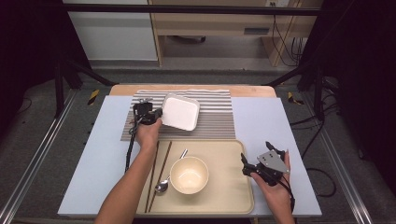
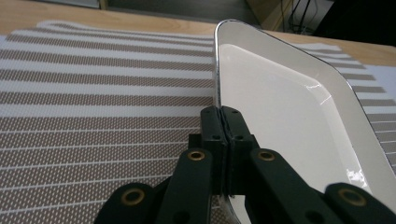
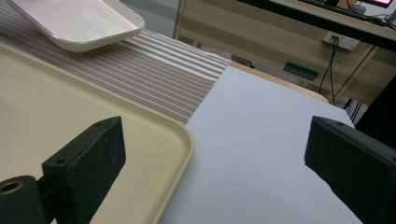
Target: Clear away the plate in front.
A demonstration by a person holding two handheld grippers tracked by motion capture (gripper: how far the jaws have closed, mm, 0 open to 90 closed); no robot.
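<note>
High view: the left gripper (image 1: 156, 113) is clamped on the left rim of the white square plate (image 1: 180, 112), which sits over the striped placemat (image 1: 215, 120) toward the table's far edge, its gripped side apparently raised. Left gripper view confirms the hold: the jaws are pressed together with the thin plate (image 2: 289, 107) rim pinched between them, the plate tilted over the mat (image 2: 93, 102). The right gripper (image 1: 250, 167) waits over the near right corner of the beige tray (image 1: 233, 149), jaws spread wide and holding nothing; the right gripper view shows the tray's corner (image 3: 154, 140) between them. On the tray rest a cream bowl (image 1: 189, 174), a spoon (image 1: 162, 185) and chopsticks (image 1: 156, 175). Judgement: the step in hand is lifting the plate off the mat. The next move calls for a steady, level carry, since an edge grip on a thin rim may let the plate pivot or slip.
</note>
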